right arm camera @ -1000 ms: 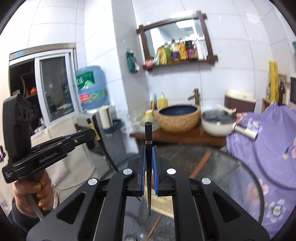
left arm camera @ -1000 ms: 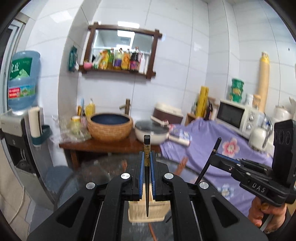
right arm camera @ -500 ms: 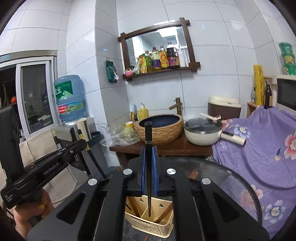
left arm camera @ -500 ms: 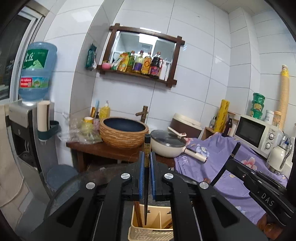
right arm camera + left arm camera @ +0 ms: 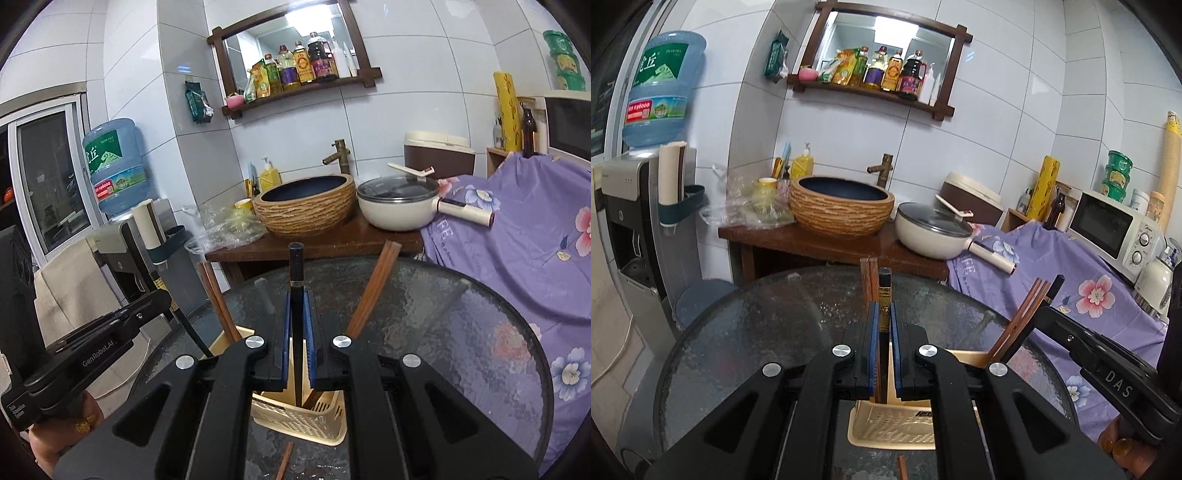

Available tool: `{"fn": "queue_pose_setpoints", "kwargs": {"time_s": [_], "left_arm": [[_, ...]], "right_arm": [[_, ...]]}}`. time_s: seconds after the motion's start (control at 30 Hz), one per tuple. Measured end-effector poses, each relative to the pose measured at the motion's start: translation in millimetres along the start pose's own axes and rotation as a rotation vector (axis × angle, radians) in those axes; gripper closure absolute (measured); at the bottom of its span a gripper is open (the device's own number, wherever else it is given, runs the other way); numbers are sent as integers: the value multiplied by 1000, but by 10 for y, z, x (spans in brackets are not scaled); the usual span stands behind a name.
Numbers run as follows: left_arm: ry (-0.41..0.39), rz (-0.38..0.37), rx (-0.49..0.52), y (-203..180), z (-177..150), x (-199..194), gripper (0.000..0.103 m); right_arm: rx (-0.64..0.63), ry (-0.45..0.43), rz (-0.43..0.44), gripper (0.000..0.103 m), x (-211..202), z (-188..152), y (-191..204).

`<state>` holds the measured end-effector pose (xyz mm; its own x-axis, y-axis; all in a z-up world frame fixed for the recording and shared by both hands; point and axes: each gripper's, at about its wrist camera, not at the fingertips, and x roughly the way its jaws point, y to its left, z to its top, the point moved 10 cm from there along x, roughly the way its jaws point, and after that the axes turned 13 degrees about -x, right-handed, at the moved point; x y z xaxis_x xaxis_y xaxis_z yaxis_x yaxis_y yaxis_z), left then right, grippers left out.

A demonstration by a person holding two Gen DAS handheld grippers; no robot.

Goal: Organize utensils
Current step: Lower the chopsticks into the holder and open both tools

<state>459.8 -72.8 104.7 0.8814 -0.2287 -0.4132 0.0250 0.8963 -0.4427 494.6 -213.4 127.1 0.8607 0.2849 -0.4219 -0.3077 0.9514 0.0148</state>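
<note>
My left gripper is shut on a black chopstick with a gold band, held upright with its lower end down in the cream utensil basket. My right gripper is shut on a plain black chopstick, its tip also down inside the basket. Brown wooden chopsticks lean in the basket, seen from the left wrist too as wooden chopsticks. Each gripper shows in the other's view: the right gripper body and the left gripper body.
The basket stands on a round dark glass table. One brown chopstick lies on the glass in front of the basket. Behind are a wooden counter with a woven basin, a lidded pan, a purple flowered cloth and a water dispenser.
Both grippers have come down toward the table with their chopsticks. The basket, earlier below the chopstick tips, now has both tips inside it, and the wooden chopsticks rise into view.
</note>
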Motion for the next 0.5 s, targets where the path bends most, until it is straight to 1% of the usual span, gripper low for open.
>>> {"fn": "queue_pose_setpoints", "kwargs": {"time_s": [0.2,0.3,0.33,0.37,0.4,0.43,0.47,0.5], "left_arm": [[40,10,4,69,-162,104,97],[31,2,4,68,-179,83,97],[41,-10,1,59,-195,78,93],[49,-17,1,51,-212,81,82],[54,-21,3,42,-230,74,75],[52,-22,8,44,-255,45,57],[47,-22,12,47,-268,20,43],[40,-23,19,55,-293,-13,40]], "right_arm": [[-6,-2,-19,95,20,-44,-40],[-19,-6,-27,93,3,-49,-39],[-23,-6,-38,80,-8,-62,-49],[-23,-14,-44,55,-33,-72,-59],[-17,-29,-50,44,-72,-79,-73],[-11,-42,-59,40,-112,-82,-93],[-11,-51,-72,40,-163,-101,-110],[-17,-43,-76,40,-198,-136,-111]]}}
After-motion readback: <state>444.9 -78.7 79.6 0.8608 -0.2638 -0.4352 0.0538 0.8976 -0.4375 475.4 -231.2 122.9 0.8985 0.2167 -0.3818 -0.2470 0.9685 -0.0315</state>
